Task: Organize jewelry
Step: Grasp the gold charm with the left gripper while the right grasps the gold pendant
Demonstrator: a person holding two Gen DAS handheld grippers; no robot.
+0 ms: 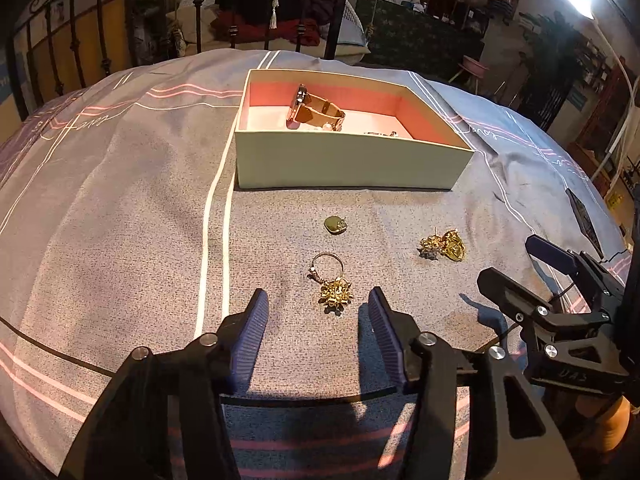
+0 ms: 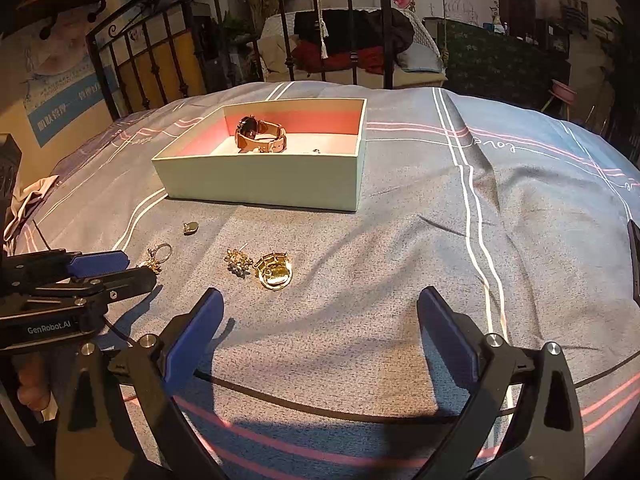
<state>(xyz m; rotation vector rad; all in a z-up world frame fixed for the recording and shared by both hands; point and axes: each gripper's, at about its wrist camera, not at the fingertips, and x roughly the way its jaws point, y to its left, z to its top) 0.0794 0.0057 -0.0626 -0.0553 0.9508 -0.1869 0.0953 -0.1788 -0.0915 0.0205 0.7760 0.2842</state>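
A pale green box (image 1: pixel 344 160) with a pink inside stands on the bed; it holds a tan-strapped watch (image 1: pixel 314 110) and small pieces. On the cover in front lie a green pendant (image 1: pixel 334 225), a ring with a gold flower charm (image 1: pixel 334 282) and a gold cluster (image 1: pixel 444 245). My left gripper (image 1: pixel 318 300) is open and empty, its tips just short of the flower charm. My right gripper (image 2: pixel 320 300) is open and empty, with the gold cluster (image 2: pixel 266 268) ahead to its left. The box (image 2: pixel 264 180) and watch (image 2: pixel 260 134) also show there.
The grey striped bed cover (image 1: pixel 120 208) fills both views. A black iron bed frame (image 2: pixel 288 32) stands behind the box, with clothes beyond it. A dark flat object (image 2: pixel 634 260) lies at the right edge of the bed.
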